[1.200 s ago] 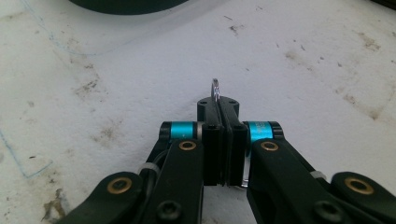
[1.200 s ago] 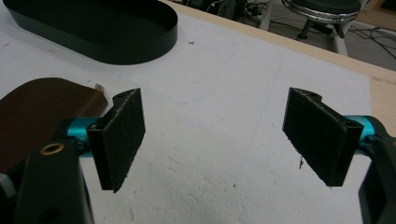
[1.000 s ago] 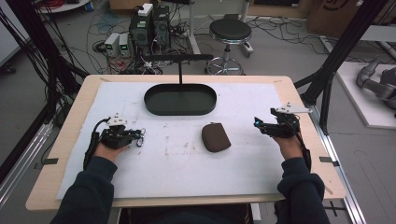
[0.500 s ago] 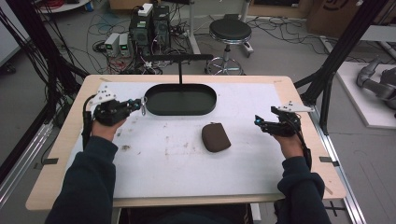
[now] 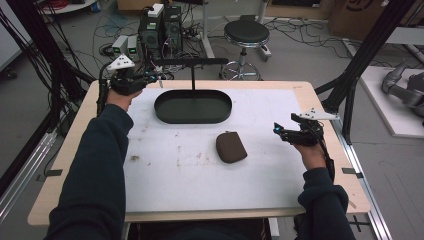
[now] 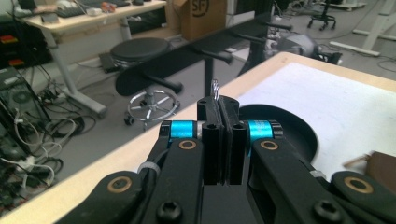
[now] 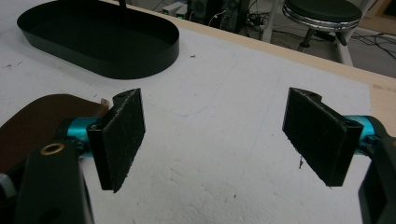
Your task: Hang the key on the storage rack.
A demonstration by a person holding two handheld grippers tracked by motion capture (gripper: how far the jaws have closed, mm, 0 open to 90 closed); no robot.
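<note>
A black oval tray [image 5: 165, 116] sits at the back of the white mat, and a post rising from it carries a black crossbar [image 5: 192, 61] with pegs. My left gripper [image 5: 154, 79] is held up beside the bar's left end. In the left gripper view its jaws are pressed together on a small metal loop [image 6: 215, 87] that pokes out above them, just below the crossbar [image 6: 187, 53]. A brown pouch [image 5: 231, 147] lies on the mat in front of the tray. To the right of the pouch, my right gripper [image 5: 278, 133] [image 7: 222, 135] rests low with its jaws wide apart and nothing between them.
The white mat [image 5: 200, 175] covers most of the wooden table [image 5: 75, 165]. A round stool [image 5: 246, 34], computer boxes and cables stand on the floor behind the table. Black frame posts [image 5: 360, 65] rise at the right.
My left gripper has risen from the front left of the mat and travelled back to the left end of the crossbar. The right gripper and the pouch have stayed put.
</note>
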